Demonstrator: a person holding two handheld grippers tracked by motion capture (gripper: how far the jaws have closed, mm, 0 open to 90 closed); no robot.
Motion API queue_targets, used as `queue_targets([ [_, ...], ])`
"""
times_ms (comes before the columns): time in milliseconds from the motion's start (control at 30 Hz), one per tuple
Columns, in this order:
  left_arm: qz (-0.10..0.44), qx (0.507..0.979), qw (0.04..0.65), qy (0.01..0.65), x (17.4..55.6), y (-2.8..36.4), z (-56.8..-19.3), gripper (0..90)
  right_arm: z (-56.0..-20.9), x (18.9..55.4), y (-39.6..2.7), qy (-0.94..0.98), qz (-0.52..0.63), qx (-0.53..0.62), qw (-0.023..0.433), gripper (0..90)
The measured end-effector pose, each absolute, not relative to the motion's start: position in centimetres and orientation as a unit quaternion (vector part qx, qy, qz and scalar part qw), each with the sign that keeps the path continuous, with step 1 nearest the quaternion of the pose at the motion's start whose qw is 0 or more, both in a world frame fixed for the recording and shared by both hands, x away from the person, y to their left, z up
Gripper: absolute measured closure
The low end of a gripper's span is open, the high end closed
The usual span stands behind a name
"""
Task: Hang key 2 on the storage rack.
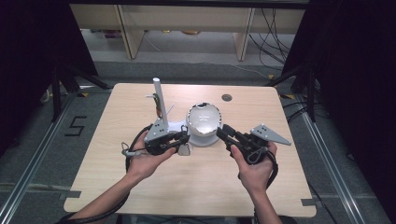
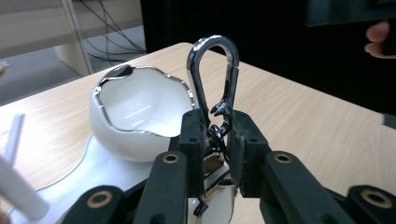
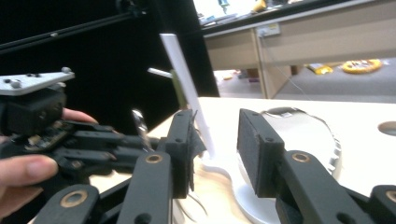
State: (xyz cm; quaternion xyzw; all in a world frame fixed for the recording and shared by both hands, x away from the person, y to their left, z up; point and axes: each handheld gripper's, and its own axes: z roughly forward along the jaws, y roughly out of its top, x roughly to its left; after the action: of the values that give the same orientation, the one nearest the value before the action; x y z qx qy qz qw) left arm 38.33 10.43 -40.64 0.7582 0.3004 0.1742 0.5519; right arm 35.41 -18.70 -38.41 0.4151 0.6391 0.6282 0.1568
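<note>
From the high view I see my left gripper (image 1: 183, 138) at the middle of the table (image 1: 116, 112), its tips against the white egg-shaped bowl (image 1: 204, 122) at about 9 o'clock of it, but what it holds is too small to read there. The left gripper view settles it: the jaws are pinched on the lower part of a chrome carabiner clip (image 2: 214, 88), with small dark and brass-coloured links bunched between the pads. The clip's long axis stands nearly upright, leaning a little toward 1 o'clock in that view, rounded end up toward 12 o'clock, the attached end down inside the jaws. The bowl (image 2: 135, 112) sits just beyond, at 10 o'clock of the clip, on its white base (image 2: 88, 163).

My right gripper (image 1: 227, 133) lies at 3 o'clock of the bowl in the high view, pointing toward 10 o'clock. The right gripper view shows what the others do not: its jaws stand spread with nothing between them, the bowl (image 3: 299, 130) and the white upright post (image 3: 187, 93) visible through the gap, and a sliver of the clip (image 3: 140, 123) at 9 o'clock beside the left gripper (image 3: 140, 144).
</note>
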Motion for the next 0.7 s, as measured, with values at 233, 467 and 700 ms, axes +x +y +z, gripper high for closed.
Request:
queue_targets([
  [233, 0.19, 0.756, 0.534, 0.327, 39.0, 12.4, -41.2, 76.8, -40.2, 35.0, -21.3, 0.627, 0.612, 0.454, 0.163, 66.1],
  [467, 0.212, 0.746, 0.527, 0.347, 39.5, 14.0, -41.6, 80.7, -40.8, 35.0, -22.8, 0.617, 0.606, 0.471, 0.175, 65.8],
  [700, 0.221, 0.741, 0.519, 0.363, 40.0, 15.2, -41.7, 81.1, -41.0, 35.1, -22.9, 0.617, 0.603, 0.472, 0.181, 65.7],
])
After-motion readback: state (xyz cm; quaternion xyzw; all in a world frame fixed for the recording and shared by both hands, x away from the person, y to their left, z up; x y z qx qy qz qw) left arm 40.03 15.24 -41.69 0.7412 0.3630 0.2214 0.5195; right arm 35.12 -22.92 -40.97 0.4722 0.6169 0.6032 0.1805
